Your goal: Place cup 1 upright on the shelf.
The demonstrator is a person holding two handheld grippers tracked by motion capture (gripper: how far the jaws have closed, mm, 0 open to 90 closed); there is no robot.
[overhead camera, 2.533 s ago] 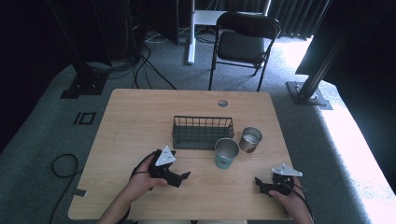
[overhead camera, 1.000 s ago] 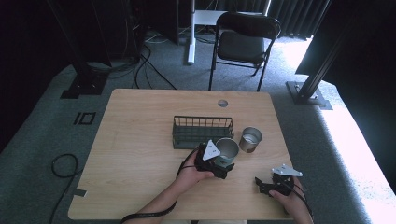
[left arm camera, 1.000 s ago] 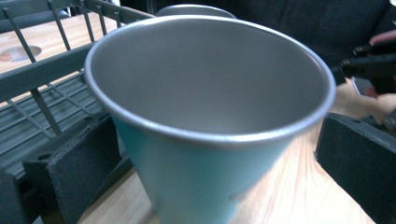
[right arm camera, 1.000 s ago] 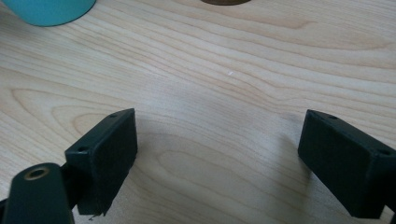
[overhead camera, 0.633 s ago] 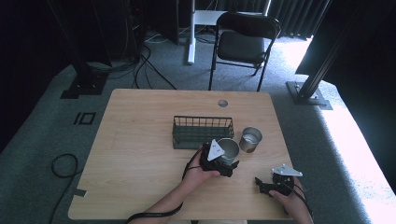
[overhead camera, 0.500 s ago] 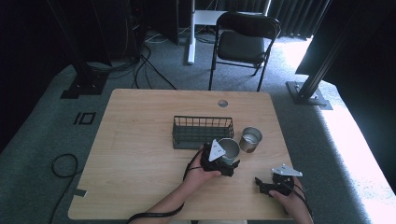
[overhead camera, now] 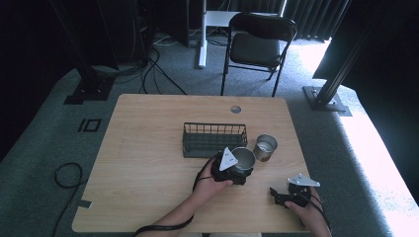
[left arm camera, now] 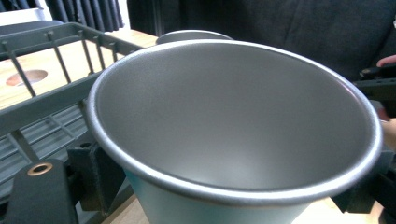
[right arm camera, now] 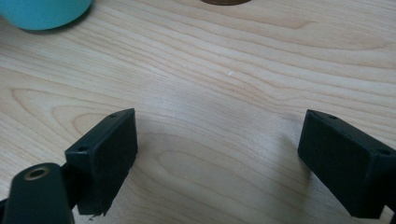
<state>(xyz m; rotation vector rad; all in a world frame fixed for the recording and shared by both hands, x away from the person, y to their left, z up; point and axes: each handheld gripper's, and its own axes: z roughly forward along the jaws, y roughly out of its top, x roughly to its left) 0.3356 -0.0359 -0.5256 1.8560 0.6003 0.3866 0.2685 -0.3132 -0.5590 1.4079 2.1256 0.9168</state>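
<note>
A metal cup (overhead camera: pixel 243 158) with a teal outside stands just in front of the wire basket (overhead camera: pixel 214 139). My left gripper (overhead camera: pixel 241 171) is at it; in the left gripper view the cup (left arm camera: pixel 233 121) sits between the two black jaws, whose pads (left arm camera: pixel 100 179) press its sides. Its jaws have just been closing on the cup. My right gripper (overhead camera: pixel 276 196) rests near the table's front right edge. In the right gripper view its jaws stand wide apart over bare wood, open (right arm camera: pixel 217 158), with the teal cup's base (right arm camera: pixel 44 11) at the top left.
A second, plain metal cup (overhead camera: pixel 265 146) stands right of the teal one, next to the basket's right end. The wooden table (overhead camera: pixel 148 148) has a round cable hole (overhead camera: pixel 235 109) at the back. A black folding chair (overhead camera: pixel 259 42) stands behind the table.
My left gripper has moved right from the table's front left to the teal cup and has stayed at it over the last second. The right gripper has not moved.
</note>
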